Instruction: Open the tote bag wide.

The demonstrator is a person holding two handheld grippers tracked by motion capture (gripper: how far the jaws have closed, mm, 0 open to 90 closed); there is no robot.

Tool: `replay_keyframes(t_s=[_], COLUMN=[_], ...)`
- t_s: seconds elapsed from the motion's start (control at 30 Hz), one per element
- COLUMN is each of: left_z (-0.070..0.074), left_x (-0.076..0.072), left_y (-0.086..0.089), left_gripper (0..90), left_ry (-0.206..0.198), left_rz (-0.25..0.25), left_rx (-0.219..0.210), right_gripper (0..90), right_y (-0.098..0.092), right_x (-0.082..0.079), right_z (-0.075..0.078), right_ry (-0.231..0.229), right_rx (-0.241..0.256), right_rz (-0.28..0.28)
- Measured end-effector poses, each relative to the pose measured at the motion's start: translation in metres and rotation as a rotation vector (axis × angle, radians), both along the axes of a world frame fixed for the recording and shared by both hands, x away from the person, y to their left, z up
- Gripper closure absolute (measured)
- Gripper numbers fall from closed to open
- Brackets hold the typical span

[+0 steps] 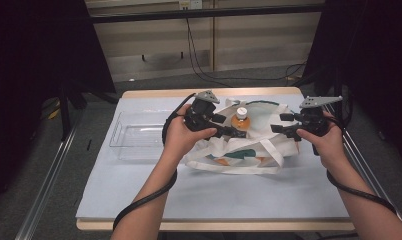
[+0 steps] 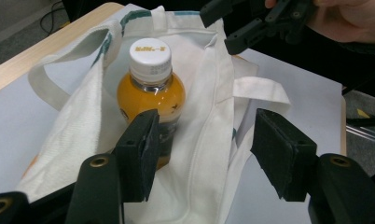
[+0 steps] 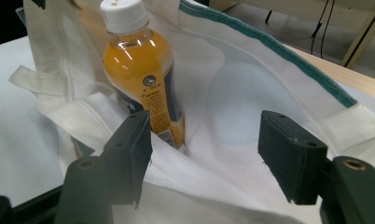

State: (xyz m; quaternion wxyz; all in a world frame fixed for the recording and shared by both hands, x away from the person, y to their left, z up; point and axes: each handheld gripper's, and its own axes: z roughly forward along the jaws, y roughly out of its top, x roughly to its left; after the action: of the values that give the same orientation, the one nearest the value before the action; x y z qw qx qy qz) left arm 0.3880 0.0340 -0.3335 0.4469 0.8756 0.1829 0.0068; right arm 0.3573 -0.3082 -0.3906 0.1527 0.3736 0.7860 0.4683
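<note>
Bottle (image 1: 241, 118) in bag (image 1: 269, 145), between both grippers

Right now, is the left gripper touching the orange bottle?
Cannot tell. In the left gripper view, one finger of the open left gripper overlaps the bottle in front of it; neither contact nor a gap shows plainly.

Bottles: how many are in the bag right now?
1. An orange drink bottle with a white cap stands upright in the open white tote bag, between the two grippers. Others could be hidden under the cloth.
</note>
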Motion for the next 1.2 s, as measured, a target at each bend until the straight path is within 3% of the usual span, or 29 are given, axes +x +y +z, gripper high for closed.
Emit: replay_keyframes(t_s=[0.33, 0.93, 1.2], left_z=[0.002, 0.013, 0.017], left_x=[0.011, 0.001, 0.004], left_y=[0.006, -0.01, -0.01], left_gripper=[43.1, 43.0, 41.8], left_ry=[-0.009, -0.038, -0.044], left_rz=[0.031, -0.027, -0.017], left_rx=[-0.004, -0.002, -0.012], right_gripper=[33.7, 33.6, 33.5], right_y=[0.006, 0.008, 0.012], right_x=[-0.006, -0.009, -0.01], right_z=[-0.002, -0.004, -0.007], right_ry=[0.001, 0.006, 0.01], right_rx=[-0.001, 0.007, 0.006], right_rz=[0.036, 0.046, 0.058])
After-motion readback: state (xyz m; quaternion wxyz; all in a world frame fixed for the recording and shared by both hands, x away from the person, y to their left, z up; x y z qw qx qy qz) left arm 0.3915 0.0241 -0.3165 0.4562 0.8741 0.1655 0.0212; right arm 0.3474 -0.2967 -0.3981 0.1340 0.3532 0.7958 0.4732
